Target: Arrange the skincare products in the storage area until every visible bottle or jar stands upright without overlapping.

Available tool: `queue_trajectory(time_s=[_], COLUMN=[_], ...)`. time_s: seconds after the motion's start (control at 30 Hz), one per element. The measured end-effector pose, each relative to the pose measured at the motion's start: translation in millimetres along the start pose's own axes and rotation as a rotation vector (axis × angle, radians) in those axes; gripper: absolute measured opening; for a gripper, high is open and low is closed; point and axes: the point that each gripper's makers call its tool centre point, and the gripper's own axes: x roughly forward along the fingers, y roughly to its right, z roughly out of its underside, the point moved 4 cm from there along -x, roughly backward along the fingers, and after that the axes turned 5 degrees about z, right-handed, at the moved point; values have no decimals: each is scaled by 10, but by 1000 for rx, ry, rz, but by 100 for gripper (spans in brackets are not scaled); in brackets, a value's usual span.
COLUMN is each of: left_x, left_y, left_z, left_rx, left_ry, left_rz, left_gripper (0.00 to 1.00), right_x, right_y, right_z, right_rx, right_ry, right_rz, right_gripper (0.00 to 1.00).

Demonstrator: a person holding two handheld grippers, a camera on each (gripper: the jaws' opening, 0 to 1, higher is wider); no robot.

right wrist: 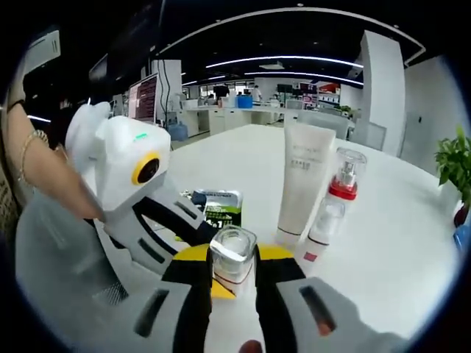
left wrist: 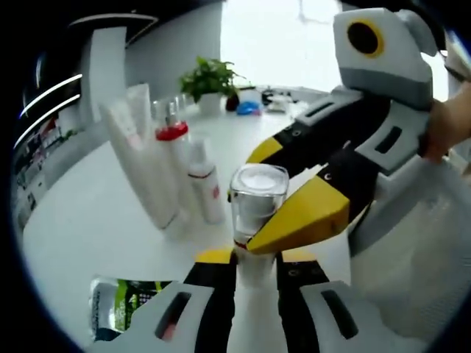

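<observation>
A clear glass jar (left wrist: 259, 197) with white cream inside is held between both grippers above the white table (left wrist: 88, 220). My right gripper (left wrist: 285, 184) comes in from the right, one yellow jaw in front of the jar and one behind it, shut on it. The jar's base sits down between the tips of my left gripper (left wrist: 256, 257). In the right gripper view the jar (right wrist: 233, 259) fills my right gripper (right wrist: 234, 256), with the left gripper's white body (right wrist: 118, 158) to its left. A tall white tube (left wrist: 136, 158), a red-collared pump bottle (left wrist: 173, 136) and a small white bottle (left wrist: 206, 184) stand upright together.
A green packet (left wrist: 121, 301) lies flat on the table near my left gripper. A potted plant (left wrist: 210, 81) and a blue object (left wrist: 249, 108) stand at the far edge. A person's hand (left wrist: 449, 125) grips the right tool. Desks and screens (right wrist: 147, 99) lie beyond the table.
</observation>
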Motion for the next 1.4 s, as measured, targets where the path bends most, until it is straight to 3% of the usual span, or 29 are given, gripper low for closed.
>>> queue_trajectory(time_s=[0.67,0.9,1.23,1.4], left_x=[139,206,339,375], left_y=[-161,-312,-541,-621], left_z=[-38,-83,-170,-201], left_rx=[30,32,35,34], left_ry=[23,30,37,38], left_rz=[36,33,25,29], left_gripper=[17,17,17,17], right_x=[112,24,-156,-235], right_y=[162,335,561,666], right_z=[-2,72,226,311], right_rx=[-4,78,128,146], right_ry=[-1,3,-19,-30], right_rz=[42,89,124,149], right_gripper=[22,31,45,46])
